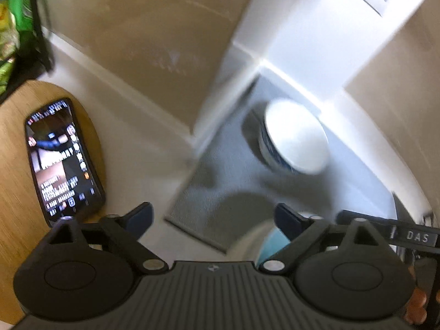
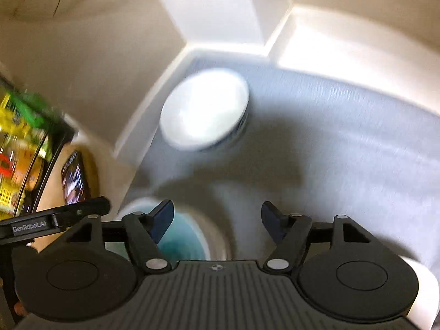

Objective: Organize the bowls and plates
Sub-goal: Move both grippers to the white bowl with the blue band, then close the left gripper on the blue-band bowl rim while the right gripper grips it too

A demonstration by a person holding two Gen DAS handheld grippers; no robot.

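A white bowl with a blue-patterned outside [image 1: 295,139] sits on a grey liner [image 1: 236,162] inside a white cupboard; it also shows in the right wrist view [image 2: 205,111]. A dish with a turquoise inside and pale rim [image 2: 184,240] lies near the liner's front, under my right gripper's left finger; its edge shows in the left wrist view [image 1: 271,244]. My left gripper [image 1: 214,217] is open and empty, above the cupboard's front edge. My right gripper [image 2: 217,220] is open and empty, above the liner. Both views are motion-blurred.
A phone with a lit screen [image 1: 63,159] lies on a wooden board [image 1: 13,165] left of the cupboard. Colourful packets [image 2: 19,148] stand further left. White cupboard walls [image 1: 247,27] enclose the liner. The other gripper's arm [image 1: 412,236] shows at the right edge.
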